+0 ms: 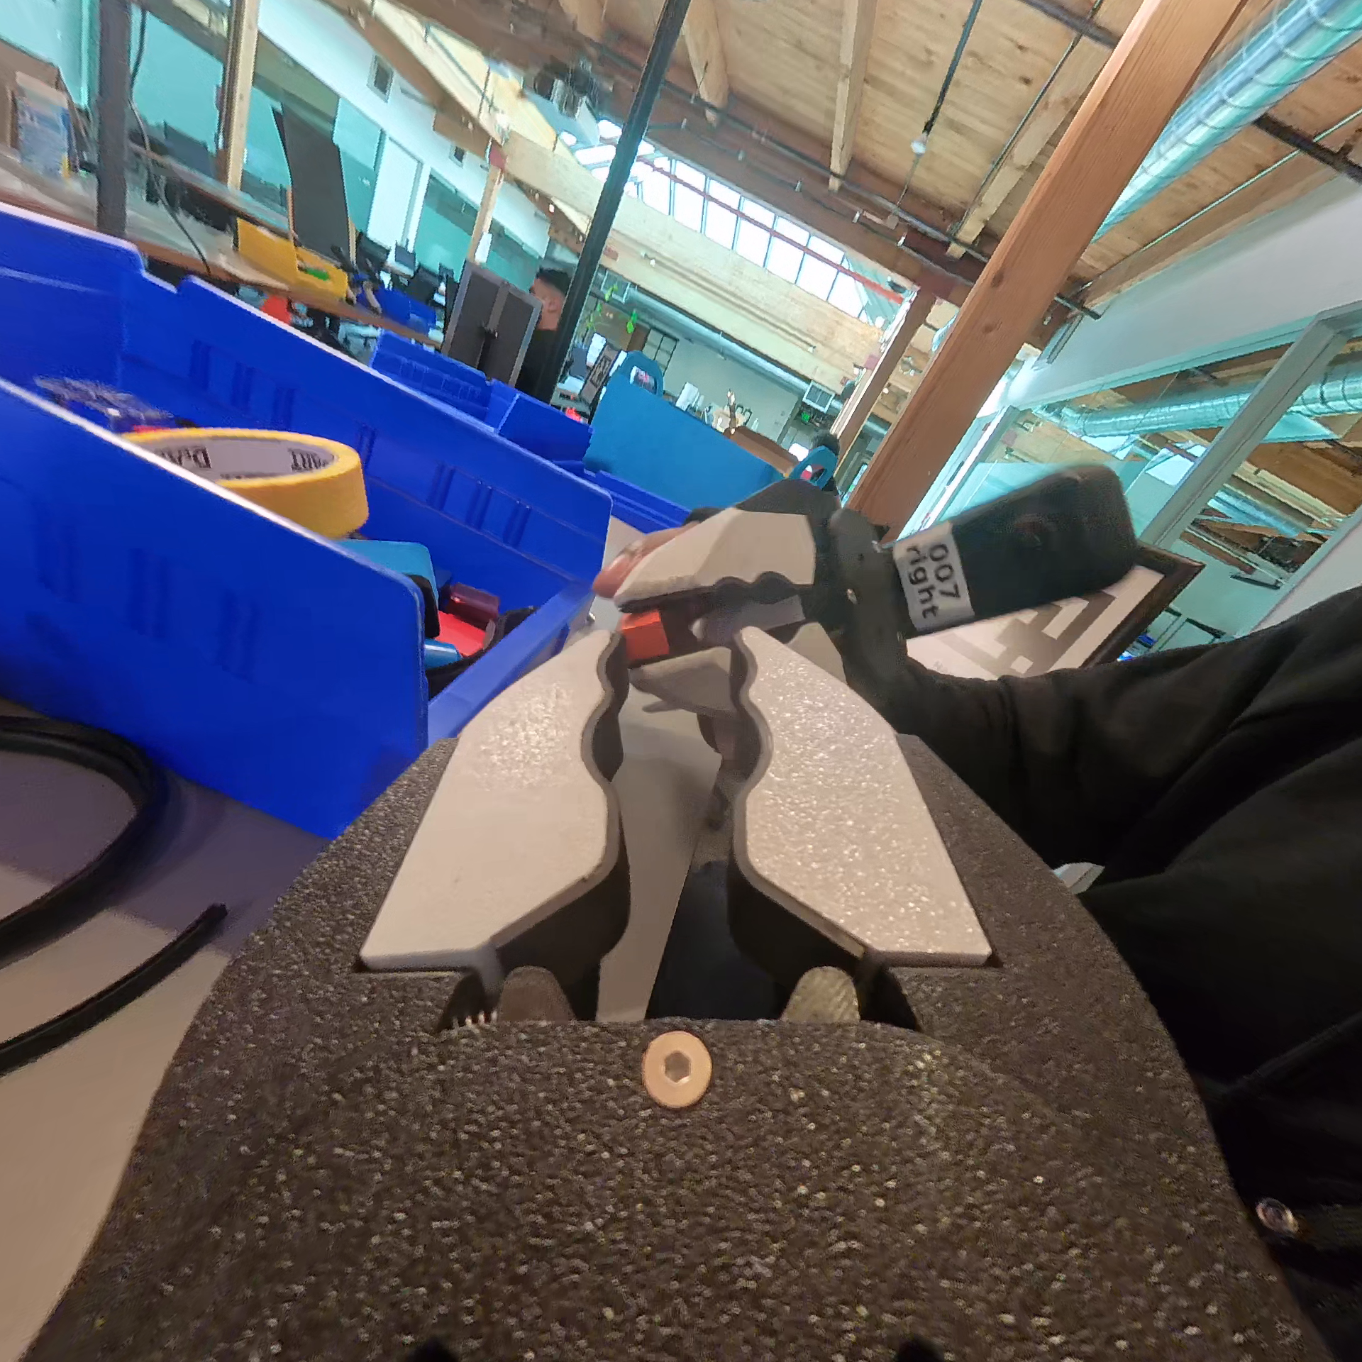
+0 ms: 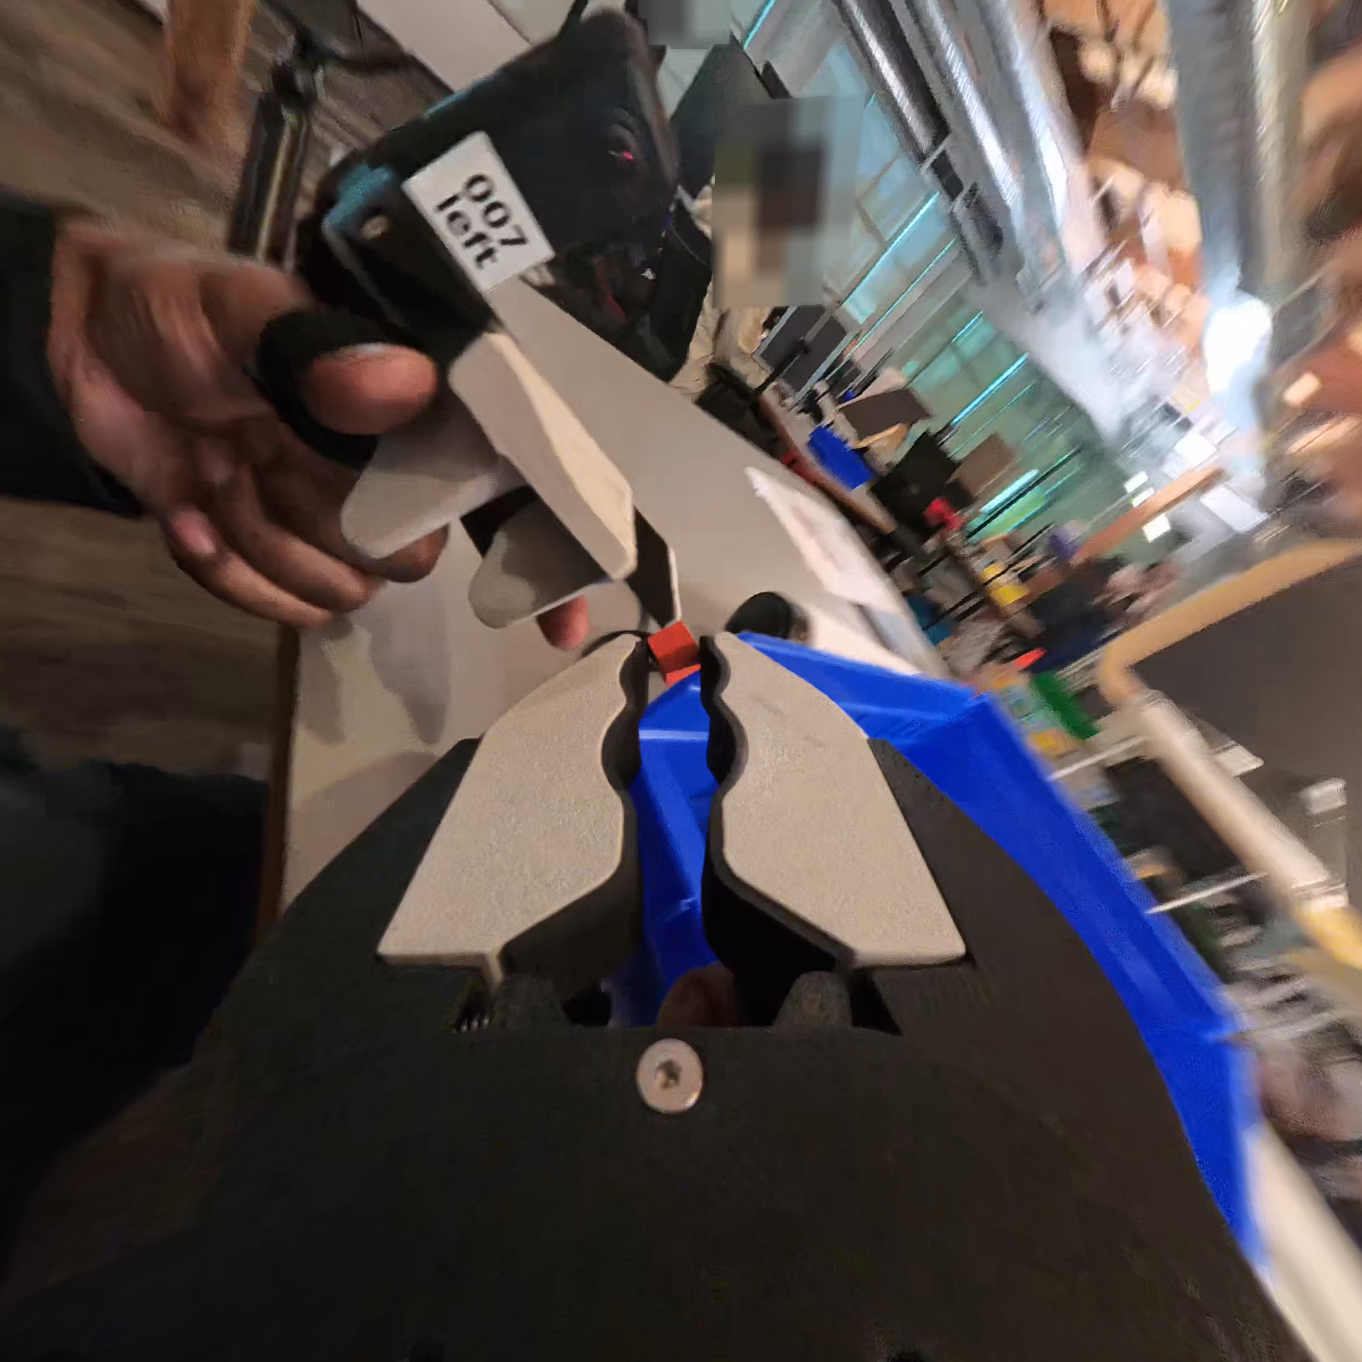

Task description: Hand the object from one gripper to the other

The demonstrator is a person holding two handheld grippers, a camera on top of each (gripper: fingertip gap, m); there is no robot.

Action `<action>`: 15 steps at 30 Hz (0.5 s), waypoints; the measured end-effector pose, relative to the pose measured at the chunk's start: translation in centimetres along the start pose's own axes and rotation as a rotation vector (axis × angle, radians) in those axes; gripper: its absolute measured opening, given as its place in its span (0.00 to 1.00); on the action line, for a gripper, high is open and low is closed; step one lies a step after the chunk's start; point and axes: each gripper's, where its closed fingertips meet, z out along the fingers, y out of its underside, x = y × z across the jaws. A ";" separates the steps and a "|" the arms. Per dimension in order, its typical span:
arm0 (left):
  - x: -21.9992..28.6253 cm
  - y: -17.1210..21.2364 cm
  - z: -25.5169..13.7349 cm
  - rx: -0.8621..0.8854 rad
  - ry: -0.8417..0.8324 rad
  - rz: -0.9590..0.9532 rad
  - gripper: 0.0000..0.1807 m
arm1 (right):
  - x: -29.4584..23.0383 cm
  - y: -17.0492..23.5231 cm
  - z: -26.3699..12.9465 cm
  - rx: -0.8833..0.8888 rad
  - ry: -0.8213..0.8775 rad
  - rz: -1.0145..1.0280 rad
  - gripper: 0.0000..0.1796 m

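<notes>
The right gripper [image 2: 674, 656] grasps the small orange block [image 2: 672, 653] at its tips, long axis unclear. The left gripper [image 1: 674, 648], jaws parted, straddles it, hand [image 2: 221, 435] tilted downward.

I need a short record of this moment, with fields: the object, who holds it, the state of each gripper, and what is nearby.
object: small orange-red block
holder: right gripper, block pinched at its fingertips
right gripper state: shut on the block
left gripper state: open, its tips around the block, not yet clamped
handover: not finished
height: both grippers held in the air above a grey table
nearby: blue bins; yellow tape roll in one bin; black cable on the table
</notes>
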 end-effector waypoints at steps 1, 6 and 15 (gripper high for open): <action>0.1 -0.3 -0.2 0.019 0.001 0.029 0.15 | 0.0 0.2 0.0 -0.007 -0.036 0.106 0.07; 0.5 -1.1 -1.6 0.058 -0.068 0.318 0.18 | 0.0 0.3 -0.6 -0.008 -0.220 0.604 0.07; 1.1 -1.0 -1.5 0.059 -0.226 0.812 0.18 | -0.2 -2.1 -1.2 0.067 -0.407 1.064 0.07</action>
